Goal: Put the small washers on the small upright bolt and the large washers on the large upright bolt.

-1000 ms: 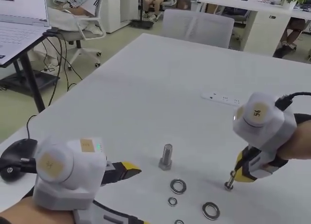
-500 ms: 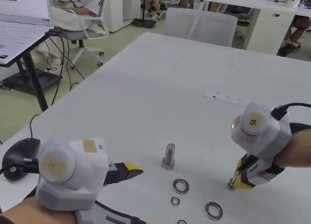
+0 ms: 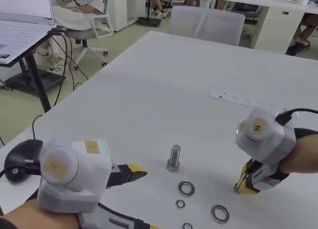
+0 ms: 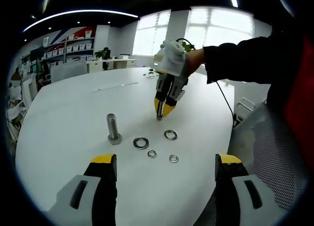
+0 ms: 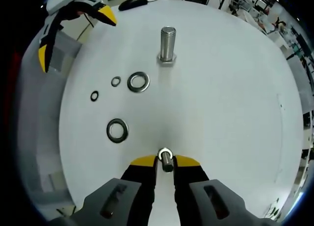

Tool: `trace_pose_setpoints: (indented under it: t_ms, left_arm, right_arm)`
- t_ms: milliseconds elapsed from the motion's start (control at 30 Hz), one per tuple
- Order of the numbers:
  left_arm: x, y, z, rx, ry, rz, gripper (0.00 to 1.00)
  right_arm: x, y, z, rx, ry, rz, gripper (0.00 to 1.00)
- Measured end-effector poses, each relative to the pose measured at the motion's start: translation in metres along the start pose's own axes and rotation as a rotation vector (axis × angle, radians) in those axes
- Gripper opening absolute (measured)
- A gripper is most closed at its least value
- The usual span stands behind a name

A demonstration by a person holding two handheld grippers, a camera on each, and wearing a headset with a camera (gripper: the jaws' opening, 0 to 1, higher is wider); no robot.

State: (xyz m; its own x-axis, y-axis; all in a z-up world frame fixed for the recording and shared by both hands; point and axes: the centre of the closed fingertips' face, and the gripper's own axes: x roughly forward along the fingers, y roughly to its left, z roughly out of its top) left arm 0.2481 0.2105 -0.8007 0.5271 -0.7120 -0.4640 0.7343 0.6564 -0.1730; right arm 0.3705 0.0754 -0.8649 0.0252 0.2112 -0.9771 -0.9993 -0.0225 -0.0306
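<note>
The large bolt (image 3: 173, 158) stands upright on the white table (image 3: 164, 90), head down. Two large washers (image 3: 186, 188) (image 3: 219, 213) and two small washers (image 3: 180, 204) (image 3: 187, 226) lie flat in front of it. My right gripper (image 3: 241, 185) points down at the table and is shut on the small bolt (image 5: 167, 160), which stands between its yellow tips. My left gripper (image 3: 131, 173) hovers open at the lower left, with nothing between its jaws. The left gripper view has the large bolt (image 4: 113, 129), the washers (image 4: 141, 142) and my right gripper (image 4: 162, 106) ahead.
A white power strip (image 3: 238, 101) lies further back on the table. A black mouse (image 3: 20, 157) sits at the left edge. Office chairs (image 3: 206, 25), a desk with a laptop (image 3: 20, 20) and seated people are beyond the table.
My right gripper has come down a little lower over the small bolt. The left gripper has barely moved; the head camera has shifted slightly.
</note>
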Motion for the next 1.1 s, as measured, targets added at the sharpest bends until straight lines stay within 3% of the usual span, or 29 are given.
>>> trace_pose_setpoints:
  t_ms: [467, 833, 1100]
  left_arm:
    - [0.001, 0.0, -0.001, -0.002, 0.002, 0.0, 0.82]
    - [0.001, 0.0, -0.001, -0.001, 0.0, -0.002, 0.82]
    - [0.001, -0.001, -0.001, 0.003, 0.0, -0.004, 0.82]
  right_arm:
    - [0.003, 0.002, -0.002, 0.006, 0.003, 0.005, 0.18]
    - [-0.005, -0.001, -0.004, 0.023, -0.005, -0.004, 0.23]
    - [-0.016, 0.0, 0.006, 0.027, -0.051, -0.017, 0.31]
